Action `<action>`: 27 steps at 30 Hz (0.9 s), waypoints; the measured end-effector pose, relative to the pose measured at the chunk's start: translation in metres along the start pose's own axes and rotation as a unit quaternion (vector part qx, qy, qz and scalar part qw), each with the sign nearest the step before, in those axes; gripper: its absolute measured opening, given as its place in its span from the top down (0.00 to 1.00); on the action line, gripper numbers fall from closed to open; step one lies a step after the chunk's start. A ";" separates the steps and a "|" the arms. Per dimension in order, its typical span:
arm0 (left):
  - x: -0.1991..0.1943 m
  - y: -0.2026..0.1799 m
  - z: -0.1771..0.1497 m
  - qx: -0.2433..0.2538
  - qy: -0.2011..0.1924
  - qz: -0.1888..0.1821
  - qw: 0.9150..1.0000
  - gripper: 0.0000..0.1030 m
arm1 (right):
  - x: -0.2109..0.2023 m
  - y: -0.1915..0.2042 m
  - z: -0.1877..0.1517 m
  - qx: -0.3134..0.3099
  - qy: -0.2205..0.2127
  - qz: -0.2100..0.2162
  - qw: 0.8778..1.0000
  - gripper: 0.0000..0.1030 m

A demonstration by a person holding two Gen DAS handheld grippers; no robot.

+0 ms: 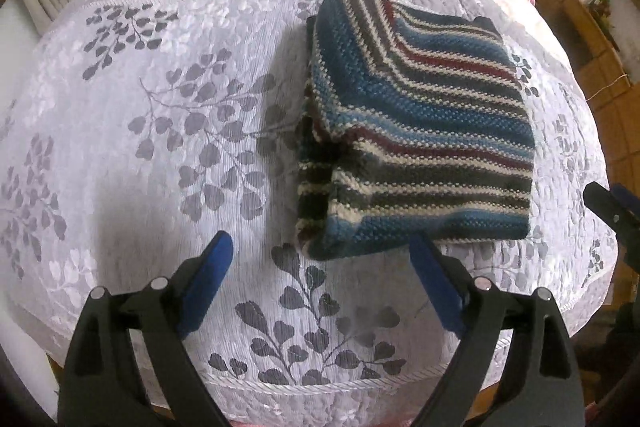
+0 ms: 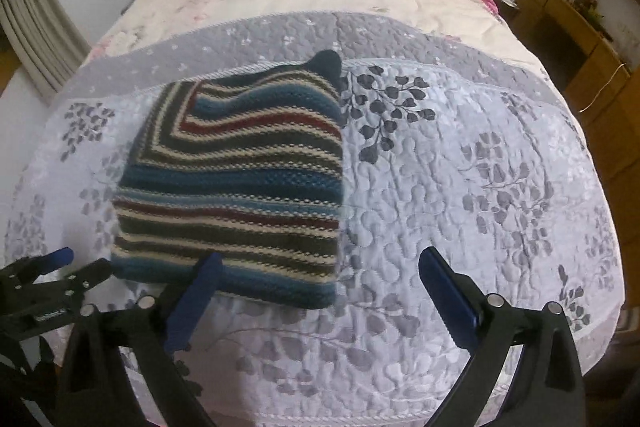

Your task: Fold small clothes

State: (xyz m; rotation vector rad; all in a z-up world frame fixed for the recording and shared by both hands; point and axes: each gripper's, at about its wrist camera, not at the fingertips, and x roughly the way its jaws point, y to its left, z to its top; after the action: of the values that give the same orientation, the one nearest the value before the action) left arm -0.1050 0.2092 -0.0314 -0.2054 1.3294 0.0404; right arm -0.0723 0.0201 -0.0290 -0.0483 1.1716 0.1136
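I see the striped knit garment lying folded into a neat rectangle on the quilted bedspread, near its front edge, while my left gripper and right gripper both hover wide apart and empty just short of it.

Striped knit garment — folded into a rectangle, flat on bedspread.
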 end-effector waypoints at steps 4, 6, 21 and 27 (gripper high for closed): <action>-0.009 -0.009 0.001 0.010 -0.012 0.006 1.000 0.13 | -0.004 0.002 -0.003 0.005 0.004 0.008 1.000 0.04; -0.012 -0.011 0.001 0.009 -0.014 0.007 1.000 0.13 | -0.005 0.003 -0.004 0.004 0.006 0.010 1.000 0.04; -0.002 -0.025 -0.011 0.017 -0.013 0.028 0.999 0.13 | -0.010 0.003 -0.012 -0.001 0.002 0.011 1.000 0.04; 0.011 -0.030 -0.019 0.017 -0.004 0.031 0.999 0.13 | -0.003 -0.003 -0.021 0.009 0.006 0.013 1.000 0.04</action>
State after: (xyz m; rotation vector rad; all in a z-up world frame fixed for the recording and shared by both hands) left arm -0.1165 0.1754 -0.0423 -0.1343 1.3273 0.0708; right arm -0.0923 0.0152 -0.0348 -0.0190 1.1854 0.1253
